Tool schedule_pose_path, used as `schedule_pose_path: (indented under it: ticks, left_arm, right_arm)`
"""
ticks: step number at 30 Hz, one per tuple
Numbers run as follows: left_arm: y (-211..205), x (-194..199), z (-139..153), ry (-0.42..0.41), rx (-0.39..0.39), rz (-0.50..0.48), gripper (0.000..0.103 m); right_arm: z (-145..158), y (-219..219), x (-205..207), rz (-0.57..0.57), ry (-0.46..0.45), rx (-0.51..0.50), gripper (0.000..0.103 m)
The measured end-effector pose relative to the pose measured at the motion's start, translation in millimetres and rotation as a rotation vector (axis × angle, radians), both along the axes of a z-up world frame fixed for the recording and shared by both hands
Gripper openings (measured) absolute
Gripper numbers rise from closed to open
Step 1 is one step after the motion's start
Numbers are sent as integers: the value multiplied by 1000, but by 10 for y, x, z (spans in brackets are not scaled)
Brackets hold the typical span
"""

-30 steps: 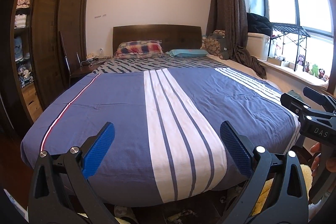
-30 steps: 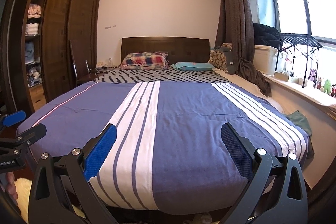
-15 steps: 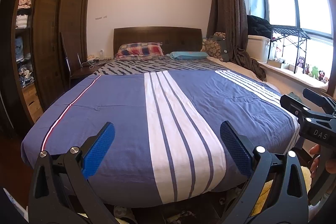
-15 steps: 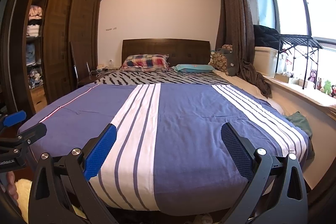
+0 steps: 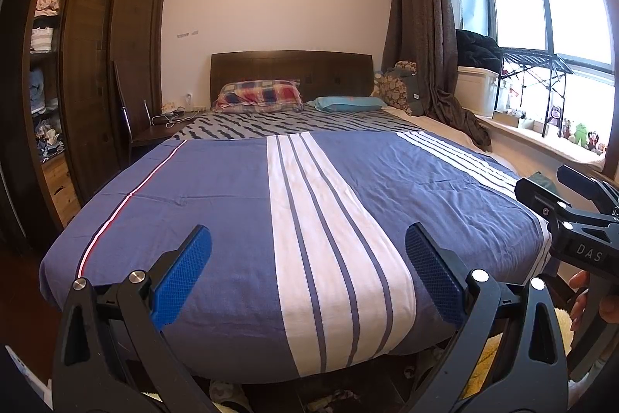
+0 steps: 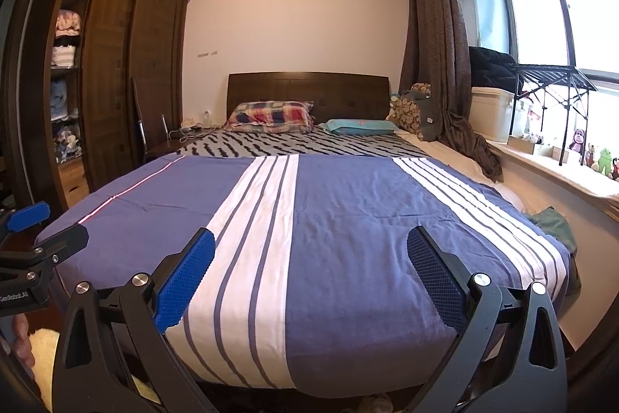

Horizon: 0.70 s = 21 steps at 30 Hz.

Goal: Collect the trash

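Barely any motion since the earlier frames: both views hold steady at the foot of the bed (image 5: 216, 219), with only a slight upward drift of the scene.

Left tool (image 5: 307, 273): pads spread wide apart, nothing between them. It hovers over the near end of the striped blue bedspread (image 6: 348, 219). Right tool (image 6: 309, 277): likewise spread wide, empty, level with the other. Each shows at the edge of the other's view, so the two ride side by side, a hand (image 5: 595, 301) visible on the right one's grip.

Trash: none on top of the bed that I can make out. Only candidate is small, pale, crumpled litter (image 5: 329, 397) on the dark floor under the near edge of the bed, at the very bottom of the left view. A paler scrap (image 6: 371, 403) shows in the same strip of the right view. Too small and shadowed to identify either.

Key relation: the litter lies below and slightly ahead of both tools, under the bed's overhang, not out on the bedspread. In the left view it sits almost centred between the pads, so the left tool looks the better placed. Next move, as I judge it, is a steep downward pitch toward the floor. No clear long axis is readable on the litter.
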<state>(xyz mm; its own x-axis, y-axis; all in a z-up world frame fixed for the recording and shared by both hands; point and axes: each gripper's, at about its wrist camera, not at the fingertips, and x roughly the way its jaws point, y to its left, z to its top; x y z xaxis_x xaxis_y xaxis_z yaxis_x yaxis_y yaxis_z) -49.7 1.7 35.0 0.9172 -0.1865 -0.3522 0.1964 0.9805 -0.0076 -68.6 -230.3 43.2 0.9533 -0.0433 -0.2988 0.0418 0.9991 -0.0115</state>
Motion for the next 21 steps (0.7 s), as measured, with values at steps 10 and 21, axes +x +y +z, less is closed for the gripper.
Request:
schedule_pose_path:
  ticks: [10,21]
  left_arm:
    - [8,2,5,-1,0,1,95]
    - [14,12,8,-3,-2,4,95]
  right_arm:
    - [32,27,16,9,2,0,100]
    - [33,39,19,11,0,1,100]
